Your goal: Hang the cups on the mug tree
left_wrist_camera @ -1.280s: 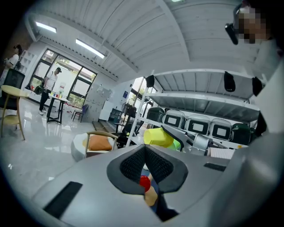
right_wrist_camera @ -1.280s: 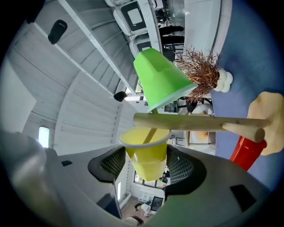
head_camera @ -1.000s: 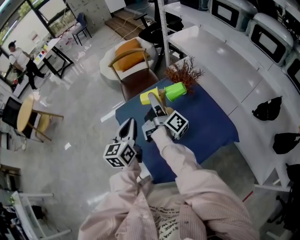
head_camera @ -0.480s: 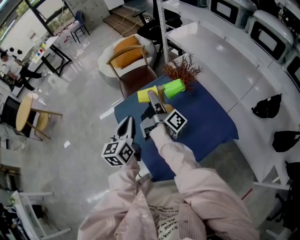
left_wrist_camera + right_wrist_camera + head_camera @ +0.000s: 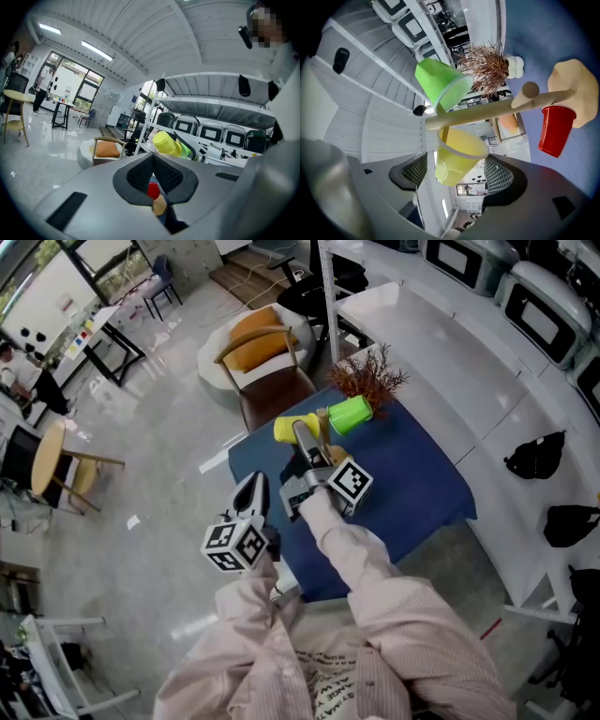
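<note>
No readable text in view.
Coded black-and-white square markers only, on left gripper (image 5: 250, 491) and right gripper (image 5: 302, 437); behind both, dark lettering on the shirt (image 5: 337, 685), too small and creased to read.

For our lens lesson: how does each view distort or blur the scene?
Head view: wide-angle, sharp, evenly lit. Left gripper view: fisheye, dark corners, ceiling lines curve. Right gripper view: fisheye and tilted; yellow cup crisp, lower-left foreground blurred.

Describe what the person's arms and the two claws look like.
The left claw and right claw are smooth grey plastic with black mesh-patterned pads. Each carries a white cube printed with black square markers. The arms wear loose, pale pink long sleeves.
</note>
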Demonstrator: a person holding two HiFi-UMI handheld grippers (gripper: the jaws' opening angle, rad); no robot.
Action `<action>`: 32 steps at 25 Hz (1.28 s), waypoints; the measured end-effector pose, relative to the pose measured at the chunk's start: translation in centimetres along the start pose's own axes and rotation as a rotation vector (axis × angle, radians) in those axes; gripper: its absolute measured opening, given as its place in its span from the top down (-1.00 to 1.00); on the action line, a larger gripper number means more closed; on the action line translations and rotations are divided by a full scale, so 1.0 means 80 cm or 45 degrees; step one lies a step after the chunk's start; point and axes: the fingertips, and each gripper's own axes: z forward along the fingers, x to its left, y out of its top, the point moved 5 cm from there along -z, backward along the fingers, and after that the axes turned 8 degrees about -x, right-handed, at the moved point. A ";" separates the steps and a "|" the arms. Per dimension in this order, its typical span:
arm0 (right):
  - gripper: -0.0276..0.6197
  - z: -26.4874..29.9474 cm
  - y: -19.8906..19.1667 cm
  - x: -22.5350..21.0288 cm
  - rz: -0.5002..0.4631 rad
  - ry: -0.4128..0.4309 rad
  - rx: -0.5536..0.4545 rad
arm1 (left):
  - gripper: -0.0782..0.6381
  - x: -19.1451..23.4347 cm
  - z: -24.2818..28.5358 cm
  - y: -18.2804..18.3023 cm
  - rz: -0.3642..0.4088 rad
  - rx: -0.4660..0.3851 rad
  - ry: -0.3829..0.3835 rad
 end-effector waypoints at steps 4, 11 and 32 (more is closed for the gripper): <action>-0.12 -0.004 -0.004 -0.002 0.015 0.005 0.045 | 0.79 0.000 -0.004 0.000 0.001 0.001 0.014; -0.11 -0.015 -0.012 -0.004 0.028 0.020 0.149 | 0.79 -0.007 -0.014 -0.003 -0.005 -0.015 0.043; 0.66 -0.081 -0.035 0.036 -0.642 0.107 0.638 | 0.79 -0.034 -0.064 -0.018 0.032 -0.048 0.123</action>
